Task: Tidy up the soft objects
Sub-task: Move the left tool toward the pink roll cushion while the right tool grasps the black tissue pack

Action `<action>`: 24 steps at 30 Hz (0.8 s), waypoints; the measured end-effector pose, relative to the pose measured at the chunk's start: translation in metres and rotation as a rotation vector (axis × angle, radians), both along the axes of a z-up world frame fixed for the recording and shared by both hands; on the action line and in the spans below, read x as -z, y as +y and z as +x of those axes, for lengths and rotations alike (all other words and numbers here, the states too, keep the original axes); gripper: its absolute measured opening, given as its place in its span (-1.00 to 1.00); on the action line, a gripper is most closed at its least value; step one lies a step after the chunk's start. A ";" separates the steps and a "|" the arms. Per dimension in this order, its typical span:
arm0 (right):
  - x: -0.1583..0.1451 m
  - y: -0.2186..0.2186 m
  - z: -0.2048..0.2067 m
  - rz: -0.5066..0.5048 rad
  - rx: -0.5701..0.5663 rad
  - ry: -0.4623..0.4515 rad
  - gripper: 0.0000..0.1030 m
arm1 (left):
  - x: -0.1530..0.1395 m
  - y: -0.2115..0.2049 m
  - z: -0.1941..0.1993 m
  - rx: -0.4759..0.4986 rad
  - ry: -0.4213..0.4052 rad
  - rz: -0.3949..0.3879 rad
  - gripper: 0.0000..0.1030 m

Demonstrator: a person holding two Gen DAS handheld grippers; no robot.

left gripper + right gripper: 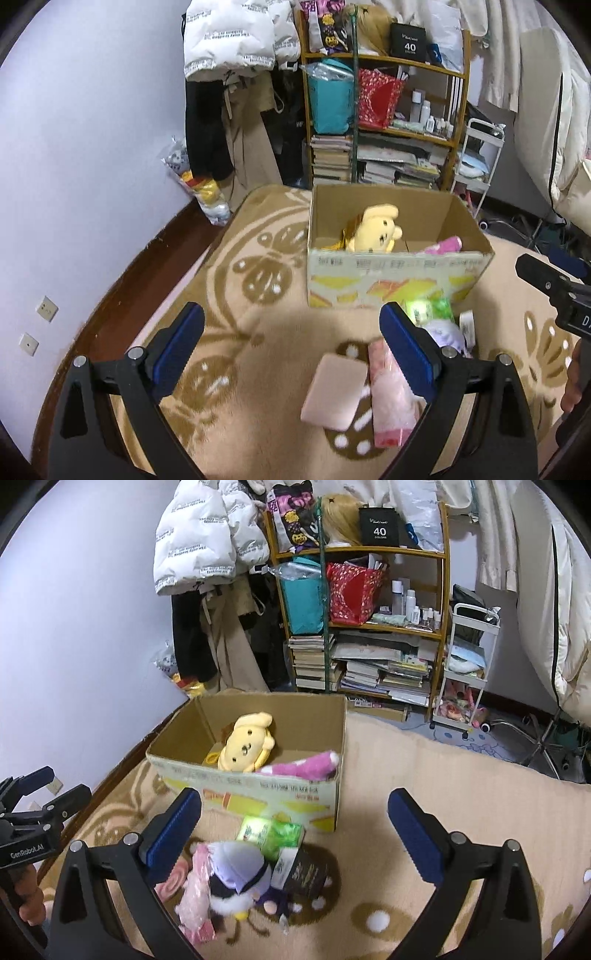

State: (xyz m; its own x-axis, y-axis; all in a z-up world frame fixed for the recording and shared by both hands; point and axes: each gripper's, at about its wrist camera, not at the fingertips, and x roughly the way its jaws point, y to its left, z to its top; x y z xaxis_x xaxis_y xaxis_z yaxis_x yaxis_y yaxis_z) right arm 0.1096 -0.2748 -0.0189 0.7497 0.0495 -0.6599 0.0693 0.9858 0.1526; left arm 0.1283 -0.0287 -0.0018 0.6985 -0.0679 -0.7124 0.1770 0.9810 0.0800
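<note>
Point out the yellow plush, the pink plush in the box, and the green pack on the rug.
yellow plush (245, 747): right wrist view, on its face.
pink plush (308, 764): right wrist view, mid-body.
green pack (273, 832): right wrist view, top face.

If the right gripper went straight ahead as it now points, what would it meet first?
Probably the green packet on the rug, just before the cardboard box; depth is unclear. The open right gripper holds nothing.

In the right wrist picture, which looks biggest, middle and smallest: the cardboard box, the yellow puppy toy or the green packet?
Largest to smallest, as they look in the right wrist view:
1. cardboard box
2. yellow puppy toy
3. green packet
The packet lies nearer the camera, so the last two are less sure.
</note>
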 end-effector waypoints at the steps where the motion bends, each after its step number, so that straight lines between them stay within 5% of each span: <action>1: 0.003 0.001 -0.002 0.002 -0.004 0.005 1.00 | 0.004 0.000 -0.003 0.001 0.007 0.002 0.84; 24: 0.068 0.011 0.001 -0.024 0.022 0.153 1.00 | 0.082 -0.010 -0.018 0.035 0.136 0.067 0.84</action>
State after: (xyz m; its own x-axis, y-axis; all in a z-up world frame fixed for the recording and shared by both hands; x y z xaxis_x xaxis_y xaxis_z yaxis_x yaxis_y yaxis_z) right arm 0.1106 -0.2640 -0.0871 0.6409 0.0170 -0.7674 0.1112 0.9871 0.1148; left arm 0.1102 -0.0389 -0.0833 0.5932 -0.0394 -0.8041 0.2246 0.9673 0.1183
